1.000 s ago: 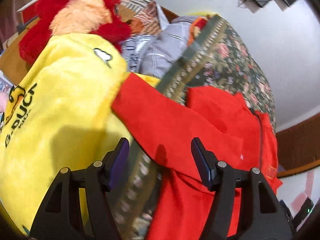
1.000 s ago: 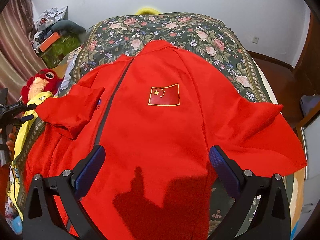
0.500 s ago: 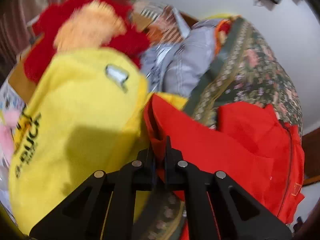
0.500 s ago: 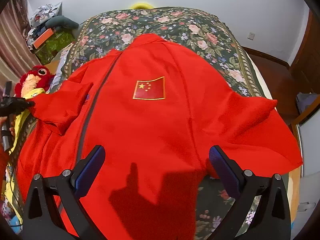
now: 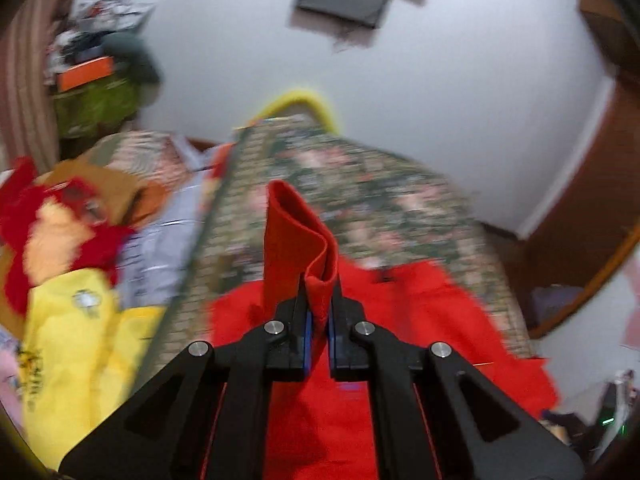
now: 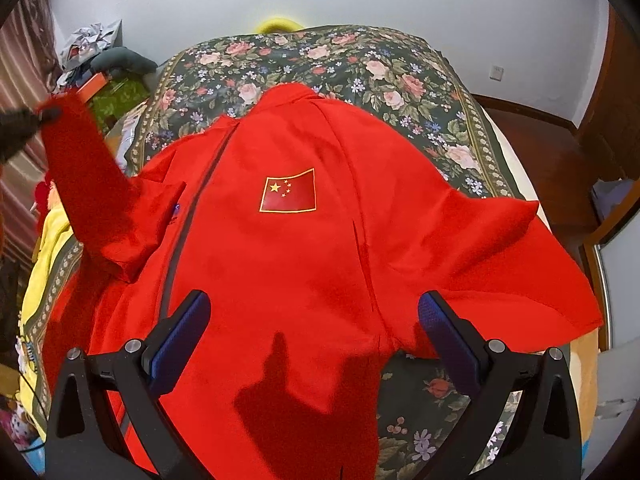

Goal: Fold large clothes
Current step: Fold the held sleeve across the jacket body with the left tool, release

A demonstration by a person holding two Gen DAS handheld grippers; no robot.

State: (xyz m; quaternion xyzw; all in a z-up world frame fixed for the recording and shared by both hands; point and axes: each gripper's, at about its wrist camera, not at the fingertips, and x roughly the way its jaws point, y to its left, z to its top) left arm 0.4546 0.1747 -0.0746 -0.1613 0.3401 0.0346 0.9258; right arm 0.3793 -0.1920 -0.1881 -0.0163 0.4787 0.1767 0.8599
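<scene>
A floral bedspread covers the bed, and a red jacket with a flag patch lies spread across it, front up. The left gripper is clamped on the jacket's sleeve, holding it lifted off the bed (this view is blurred). The right gripper hovers over the jacket's lower part, jaws wide apart and holding nothing.

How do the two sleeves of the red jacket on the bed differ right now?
The left sleeve is lifted off the floral bedspread, its cuff pinched in the shut left gripper. The right sleeve lies flat and spread, ungripped; the right gripper hovers open. Both belong to one red zip jacket.
</scene>
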